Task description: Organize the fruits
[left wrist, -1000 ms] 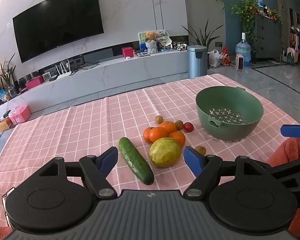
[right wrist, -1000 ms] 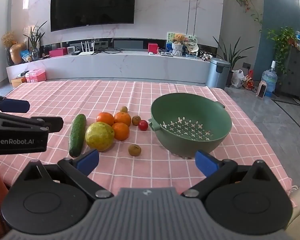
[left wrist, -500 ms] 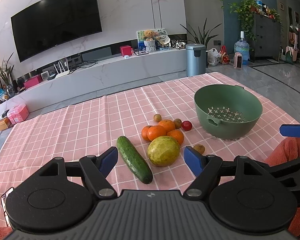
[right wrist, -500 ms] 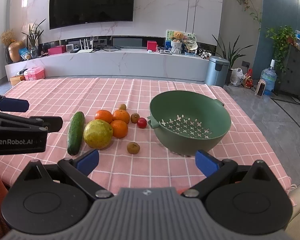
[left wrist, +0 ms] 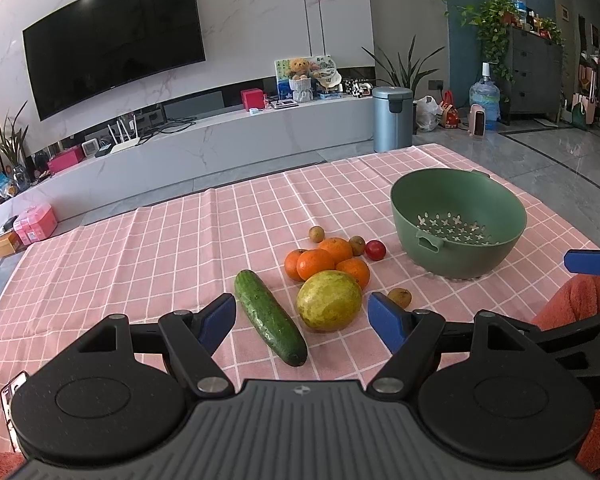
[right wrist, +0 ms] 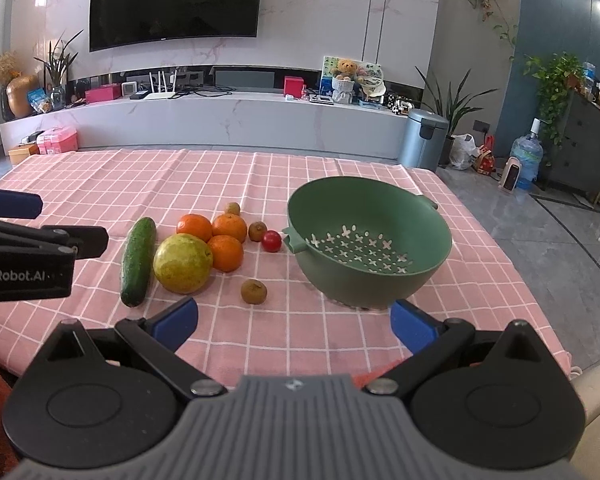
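Hovering above the near edge of the counter (right wrist: 340, 160), both spread wide and holding nothing: left tool (left wrist: 302, 316) low over the cucumber (left wrist: 270, 316) and the big yellow-green fruit (left wrist: 329, 300), right tool (right wrist: 294, 322) between the lone brown fruit (right wrist: 254, 291) and the green colander (right wrist: 370, 216). Nothing in the colander yet.

Likely step: first pick, then a drop into the colander.

- Best started with an outlier. The lone brown fruit sits apart from the cluster, nearest the right tool, with room on both sides for the fingers.
- Straight descent, pads either side of the widest part, closing gently; small round fruit probably rolls off a skewed pinch.
- Four oranges (left wrist: 315, 264) packed touching one another, one against the yellow-green fruit; better taken from the outer side inward, to avoid nudging neighbours.
- Red tomato (right wrist: 271, 241) just beside the colander handle; soft, so a light squeeze.
- Yellow-green fruit looks wide for the opening; centred grip across its narrower axis advised.
- Cucumber: across the middle, not along its length.
- Release low inside the rim, not from height.
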The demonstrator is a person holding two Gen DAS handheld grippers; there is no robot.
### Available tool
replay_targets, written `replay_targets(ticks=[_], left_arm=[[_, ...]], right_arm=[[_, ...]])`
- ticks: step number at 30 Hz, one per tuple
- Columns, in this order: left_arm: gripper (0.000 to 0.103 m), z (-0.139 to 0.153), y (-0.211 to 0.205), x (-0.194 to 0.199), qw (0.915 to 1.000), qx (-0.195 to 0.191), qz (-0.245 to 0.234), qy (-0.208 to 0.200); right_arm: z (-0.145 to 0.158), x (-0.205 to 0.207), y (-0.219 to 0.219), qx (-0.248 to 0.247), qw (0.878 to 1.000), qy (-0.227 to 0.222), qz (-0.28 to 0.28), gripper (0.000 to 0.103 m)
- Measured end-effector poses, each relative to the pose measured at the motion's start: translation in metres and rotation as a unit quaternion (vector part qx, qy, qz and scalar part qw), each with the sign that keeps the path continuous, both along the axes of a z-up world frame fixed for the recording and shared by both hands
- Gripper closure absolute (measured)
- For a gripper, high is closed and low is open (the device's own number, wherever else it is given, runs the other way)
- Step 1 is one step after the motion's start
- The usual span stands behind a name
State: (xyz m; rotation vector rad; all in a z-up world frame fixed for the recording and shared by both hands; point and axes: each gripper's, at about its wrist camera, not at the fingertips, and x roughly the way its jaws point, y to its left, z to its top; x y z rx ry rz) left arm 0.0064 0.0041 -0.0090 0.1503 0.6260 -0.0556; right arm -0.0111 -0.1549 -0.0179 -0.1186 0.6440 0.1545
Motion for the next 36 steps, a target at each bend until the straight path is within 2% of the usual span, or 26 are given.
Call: replay_targets(ticks=[36], left_arm=[[0.015, -0.0018, 0.0012, -0.0012, 1.0000, -0.003, 0.000, 0.003]], right_arm=[[-0.0018, 0.0017, 0.0024, 0.004, 1.000, 0.007, 0.008, 0.005]])
